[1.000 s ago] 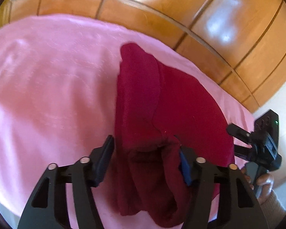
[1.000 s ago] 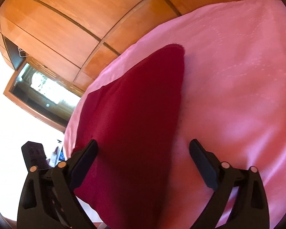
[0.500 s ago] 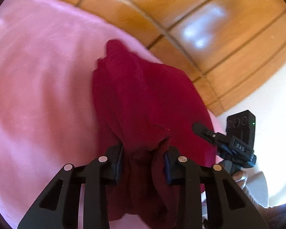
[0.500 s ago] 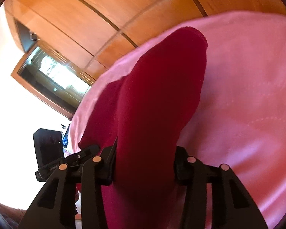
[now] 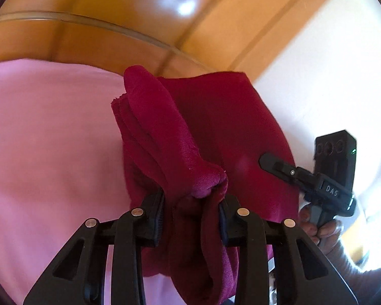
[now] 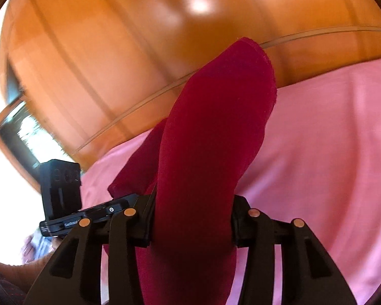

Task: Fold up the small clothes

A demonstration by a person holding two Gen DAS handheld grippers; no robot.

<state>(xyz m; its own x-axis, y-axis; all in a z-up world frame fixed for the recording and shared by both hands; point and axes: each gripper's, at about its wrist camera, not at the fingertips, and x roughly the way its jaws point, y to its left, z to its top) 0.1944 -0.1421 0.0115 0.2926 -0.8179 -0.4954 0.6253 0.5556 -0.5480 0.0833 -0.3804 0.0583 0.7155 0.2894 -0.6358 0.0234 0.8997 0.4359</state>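
Note:
A dark red garment (image 5: pixel 216 127) is lifted off the pink sheet (image 5: pixel 50 139). My left gripper (image 5: pixel 191 203) is shut on a bunched near edge of it. My right gripper (image 6: pixel 190 208) is shut on another part of the same garment (image 6: pixel 210 139), which rises ahead of the fingers with its far end in the air. In the left wrist view the right gripper (image 5: pixel 317 178) shows at the garment's right edge. In the right wrist view the left gripper (image 6: pixel 89 213) shows at the left, beside the cloth.
The pink sheet (image 6: pixel 330 165) covers the bed. Glossy wooden wardrobe panels (image 6: pixel 165 38) stand behind it. A dark-framed opening (image 6: pixel 20 132) is at the far left. A white wall (image 5: pixel 330 63) is to the right.
Both grippers have closed on the red garment and lifted it up off the sheet. The cloth now hangs bunched between them, and the views have tilted up toward the wardrobe.

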